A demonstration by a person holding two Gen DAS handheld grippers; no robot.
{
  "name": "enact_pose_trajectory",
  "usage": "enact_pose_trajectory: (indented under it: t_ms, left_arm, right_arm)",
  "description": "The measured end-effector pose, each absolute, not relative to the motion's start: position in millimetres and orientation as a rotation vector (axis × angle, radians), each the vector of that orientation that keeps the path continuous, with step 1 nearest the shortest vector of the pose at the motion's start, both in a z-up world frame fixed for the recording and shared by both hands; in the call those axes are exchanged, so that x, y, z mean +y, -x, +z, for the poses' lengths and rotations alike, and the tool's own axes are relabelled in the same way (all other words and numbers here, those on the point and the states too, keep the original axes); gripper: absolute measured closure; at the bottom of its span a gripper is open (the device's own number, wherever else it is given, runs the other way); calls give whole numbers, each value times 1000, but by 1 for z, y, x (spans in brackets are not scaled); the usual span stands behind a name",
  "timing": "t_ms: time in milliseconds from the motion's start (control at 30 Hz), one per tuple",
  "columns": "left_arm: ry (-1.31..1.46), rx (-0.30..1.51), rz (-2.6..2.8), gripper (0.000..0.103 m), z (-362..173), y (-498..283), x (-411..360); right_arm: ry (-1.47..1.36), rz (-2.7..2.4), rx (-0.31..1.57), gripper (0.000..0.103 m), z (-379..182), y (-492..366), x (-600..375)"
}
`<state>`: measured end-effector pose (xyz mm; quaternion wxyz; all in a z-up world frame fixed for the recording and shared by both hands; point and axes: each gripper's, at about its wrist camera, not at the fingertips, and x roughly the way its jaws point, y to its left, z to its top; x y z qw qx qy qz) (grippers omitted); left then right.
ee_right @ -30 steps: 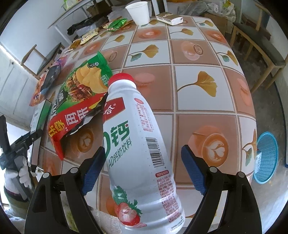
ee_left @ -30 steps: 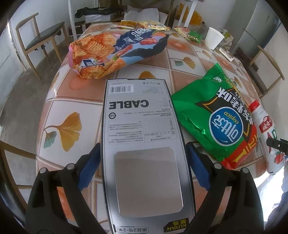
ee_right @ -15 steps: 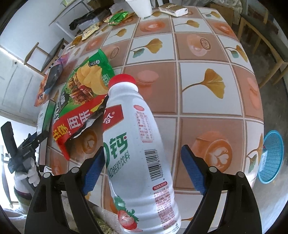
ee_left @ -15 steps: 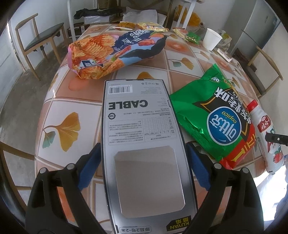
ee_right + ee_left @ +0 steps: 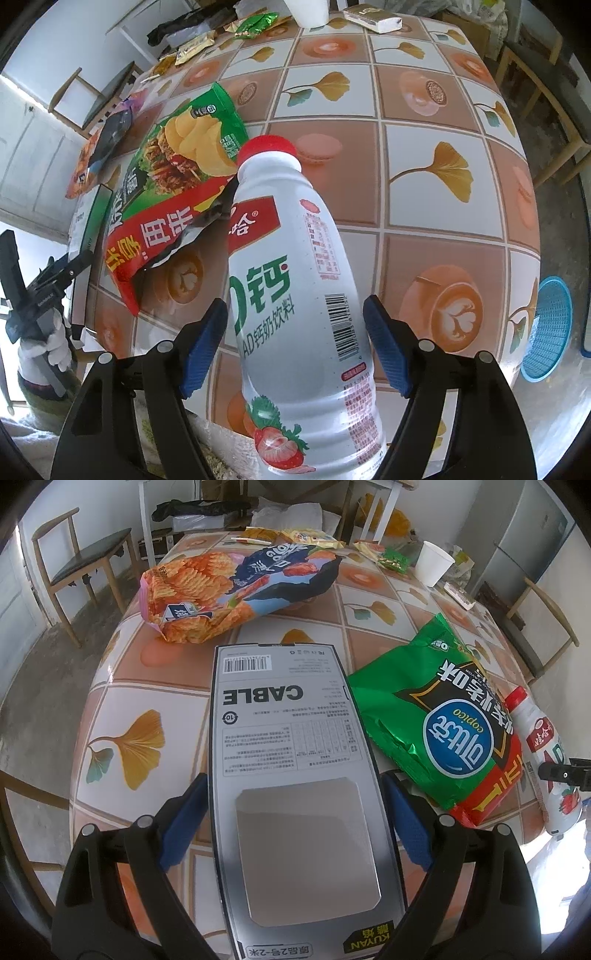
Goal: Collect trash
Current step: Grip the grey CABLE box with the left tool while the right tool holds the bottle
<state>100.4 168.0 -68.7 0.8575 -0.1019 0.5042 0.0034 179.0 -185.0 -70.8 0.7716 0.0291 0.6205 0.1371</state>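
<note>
Left gripper (image 5: pixel 295 823): low in the left wrist frame; its blue fingers (image 5: pixel 183 829) stand on both long sides of the cable box, close against its edges. If they really press it, I cannot tell.
Cable box (image 5: pixel 288 746): grey flat carton with the word CABLE and a barcode, in the centre of the left wrist frame, running from the bottom edge toward the middle.
Right gripper (image 5: pixel 295 343): low in the right wrist frame; its jaws are closing, and the bottle is between them. The left finger (image 5: pixel 205 345) is very near the bottle side; a thin gap shows at the right one.
Bottle (image 5: pixel 295 277): white milk drink bottle with red cap and a strawberry picture, lying on the bench, cap toward the upper centre of the right wrist frame. In the left wrist frame it is at the right edge.
Green chip bag (image 5: pixel 439 720): opened, lying between the cable box and the bottle; its torn red end touches the bottle shoulder.
Orange chip bag (image 5: pixel 236 590): upper centre-left of the left wrist frame, beyond the box.
Paper cup (image 5: pixel 433 563): white, upper right of the left wrist frame, among small wrappers.
Bench (image 5: pixel 424 206): covered with a tiled cloth with ginkgo leaves and coffee cups.
Blue basket (image 5: pixel 546 328): on the floor, at the right edge of the right wrist frame.
</note>
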Motion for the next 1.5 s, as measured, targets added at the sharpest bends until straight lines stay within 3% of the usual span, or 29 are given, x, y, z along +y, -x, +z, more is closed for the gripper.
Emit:
enact_pose_trajectory:
  t_ms: [433, 1500]
  left_arm:
    - [212, 1054, 6, 17, -67, -99, 167]
    - [232, 1027, -8, 19, -66, -95, 170]
  right_arm:
    - [-44, 288, 1352, 35, -77, -177, -180]
    - [-122, 274, 1324, 37, -73, -171, -191]
